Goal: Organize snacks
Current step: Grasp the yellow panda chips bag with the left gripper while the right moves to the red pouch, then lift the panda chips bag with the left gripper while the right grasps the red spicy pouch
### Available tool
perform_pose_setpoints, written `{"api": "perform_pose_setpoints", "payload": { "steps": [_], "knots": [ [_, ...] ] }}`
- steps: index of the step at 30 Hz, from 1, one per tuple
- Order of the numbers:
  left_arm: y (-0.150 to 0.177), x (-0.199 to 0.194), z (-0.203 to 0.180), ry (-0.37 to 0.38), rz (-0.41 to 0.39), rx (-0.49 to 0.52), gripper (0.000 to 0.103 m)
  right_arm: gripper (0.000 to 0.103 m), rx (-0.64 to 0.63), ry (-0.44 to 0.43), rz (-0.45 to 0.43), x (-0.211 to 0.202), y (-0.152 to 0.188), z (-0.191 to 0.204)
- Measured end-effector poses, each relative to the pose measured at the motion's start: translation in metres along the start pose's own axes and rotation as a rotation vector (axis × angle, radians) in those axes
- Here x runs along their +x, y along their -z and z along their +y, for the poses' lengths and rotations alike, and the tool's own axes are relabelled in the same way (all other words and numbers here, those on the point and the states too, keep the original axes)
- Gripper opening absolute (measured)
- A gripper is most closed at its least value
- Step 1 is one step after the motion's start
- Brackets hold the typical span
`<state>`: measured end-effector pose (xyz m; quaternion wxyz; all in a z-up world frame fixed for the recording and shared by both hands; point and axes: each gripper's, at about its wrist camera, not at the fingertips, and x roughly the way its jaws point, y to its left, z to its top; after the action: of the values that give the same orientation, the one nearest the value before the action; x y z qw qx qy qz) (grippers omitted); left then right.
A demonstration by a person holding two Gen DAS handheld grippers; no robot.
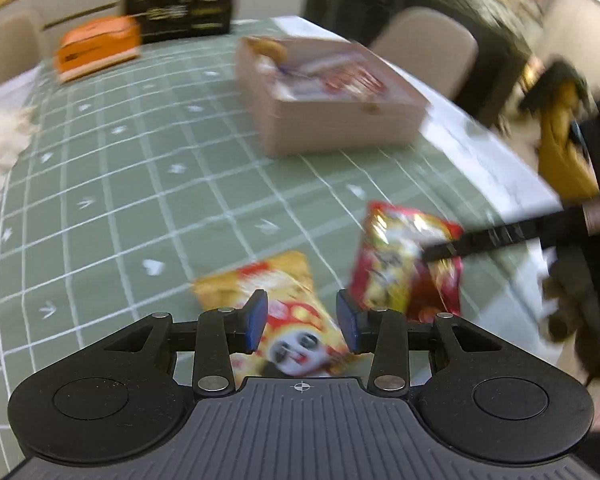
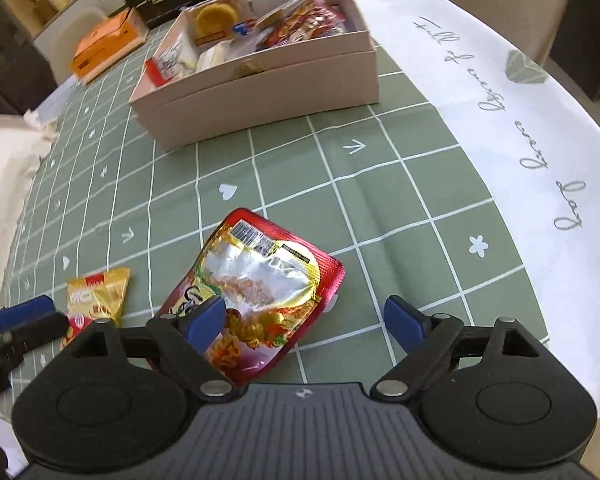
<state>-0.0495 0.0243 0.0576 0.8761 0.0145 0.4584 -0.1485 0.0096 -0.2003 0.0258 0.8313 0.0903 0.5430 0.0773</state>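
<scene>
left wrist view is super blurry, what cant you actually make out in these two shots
- Left wrist view: motion blur smears print on the red packet and black box.
- Left wrist view: left gripper body hides the yellow panda packet's near end.
- Right wrist view: right gripper covers the red packet's near end.
- Right wrist view: pink box wall hides its lower contents.

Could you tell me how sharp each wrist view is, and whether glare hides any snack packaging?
Left wrist view: heavy motion blur smears the pink box and yellow panda packet; only the left gripper is crisp. Right wrist view: sharp, though glare whitens the red packet's foil; fisheye bends the tablecloth grid.
</scene>
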Motion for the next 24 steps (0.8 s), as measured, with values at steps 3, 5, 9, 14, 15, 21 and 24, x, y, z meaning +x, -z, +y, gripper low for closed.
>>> {"api": "perform_pose_setpoints", "payload": {
  "steps": [3,5,9,14,15,21,24],
  "knots": [
    [0.007,0.012,-0.015,-0.099,0.019,0.076,0.045,0.090,-0.008,-0.002,0.006,0.001,-0.001,0.000],
    [0.008,0.017,-0.014,-0.149,0.008,0.091,0.049,0.091,-0.014,0.001,0.006,0.002,-0.001,0.002],
    [0.003,0.020,-0.002,-0.167,0.005,0.060,0.054,0.093,-0.029,0.006,0.000,0.003,0.000,0.004],
    [0.001,0.022,0.005,-0.146,-0.003,0.057,0.058,0.097,-0.038,0.009,-0.015,0.004,0.003,0.005],
    [0.000,0.022,0.007,-0.143,-0.003,0.052,0.058,0.098,-0.041,0.011,-0.017,0.005,0.003,0.006],
    [0.000,0.011,0.033,-0.241,-0.033,-0.008,0.054,0.103,-0.055,0.018,-0.016,0.006,0.008,0.009],
    [0.003,0.001,0.051,-0.204,-0.040,-0.106,0.053,0.103,-0.058,0.015,-0.007,0.006,0.008,0.009]
  ]
}}
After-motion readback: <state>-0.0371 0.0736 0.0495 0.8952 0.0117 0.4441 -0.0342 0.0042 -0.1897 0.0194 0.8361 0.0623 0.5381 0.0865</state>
